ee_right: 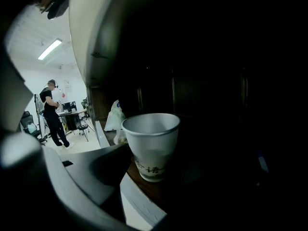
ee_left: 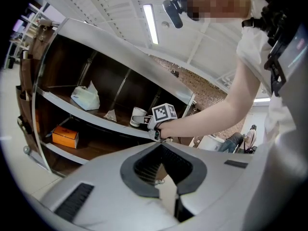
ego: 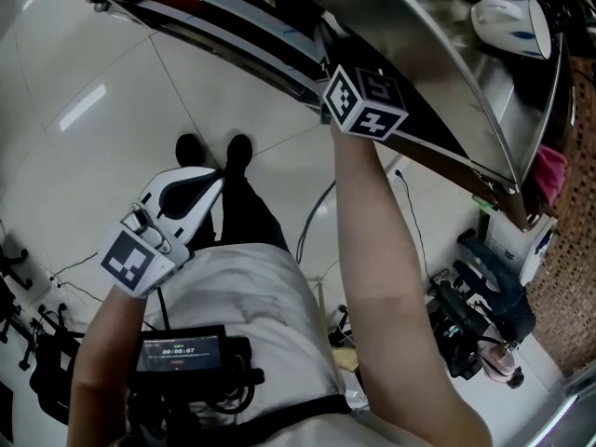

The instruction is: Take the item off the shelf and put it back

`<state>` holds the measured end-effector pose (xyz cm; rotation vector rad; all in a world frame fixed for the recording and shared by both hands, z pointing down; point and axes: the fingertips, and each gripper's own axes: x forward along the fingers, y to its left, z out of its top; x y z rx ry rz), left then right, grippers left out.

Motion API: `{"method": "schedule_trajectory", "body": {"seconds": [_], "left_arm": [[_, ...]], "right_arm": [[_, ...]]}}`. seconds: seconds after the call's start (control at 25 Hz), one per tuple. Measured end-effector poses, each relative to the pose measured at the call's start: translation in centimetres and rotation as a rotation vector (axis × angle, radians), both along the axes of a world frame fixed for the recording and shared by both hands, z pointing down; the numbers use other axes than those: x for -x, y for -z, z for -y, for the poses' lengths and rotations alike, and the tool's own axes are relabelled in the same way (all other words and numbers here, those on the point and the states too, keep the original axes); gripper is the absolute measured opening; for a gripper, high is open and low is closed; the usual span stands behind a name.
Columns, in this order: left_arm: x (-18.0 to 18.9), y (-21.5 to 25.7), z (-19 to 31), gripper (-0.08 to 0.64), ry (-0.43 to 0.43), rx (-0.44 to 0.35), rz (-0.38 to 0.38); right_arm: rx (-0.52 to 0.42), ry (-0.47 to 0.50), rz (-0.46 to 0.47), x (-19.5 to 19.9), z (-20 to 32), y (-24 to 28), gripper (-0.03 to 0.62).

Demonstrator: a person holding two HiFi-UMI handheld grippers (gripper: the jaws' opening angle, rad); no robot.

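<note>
A white paper cup (ee_right: 151,146) with dark print stands upright at the front edge of a dark wooden shelf (ee_right: 154,189). My right gripper (ee_left: 146,121) reaches up to it, and the cup (ee_left: 137,116) sits between its jaws. One grey finger (ee_right: 91,172) lies beside the cup's left wall; the other is lost in the dark, so I cannot see whether the pads press. In the head view the shelf unit (ego: 419,54) hides these jaws. My left gripper (ego: 209,184) hangs low by the person's waist, jaws together with nothing in them.
On the cup's shelf lie a white bag (ee_left: 85,97) and a small clear packet (ee_left: 110,114). An orange box (ee_left: 65,136) sits one shelf lower. Cables and gear (ego: 466,324) lie on the tiled floor at right. Another person (ee_right: 52,112) stands far off.
</note>
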<state>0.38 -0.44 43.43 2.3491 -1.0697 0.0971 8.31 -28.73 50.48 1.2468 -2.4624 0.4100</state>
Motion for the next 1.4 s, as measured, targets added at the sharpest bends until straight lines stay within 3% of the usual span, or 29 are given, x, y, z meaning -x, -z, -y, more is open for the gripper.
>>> {"method": "schedule_trajectory", "body": {"seconds": [0.56, 0.92, 1.4], "left_arm": [[-0.8, 1.4, -0.5, -0.009, -0.027, -0.028, 0.026], [0.5, 3.8, -1.1, -0.009, 0.011, -0.064, 0.058], [4.3, 9.2, 0.3, -0.009, 0.064, -0.179, 0.104]], "right_arm": [[-0.045, 0.052, 0.066, 0.3, -3.8, 3.0, 0.282], [-0.039, 0.211, 0.1, 2.8, -11.3, 5.9, 0.284], [-0.041, 0.346, 0.122, 4.7, -19.6, 12.5, 0.284]]}}
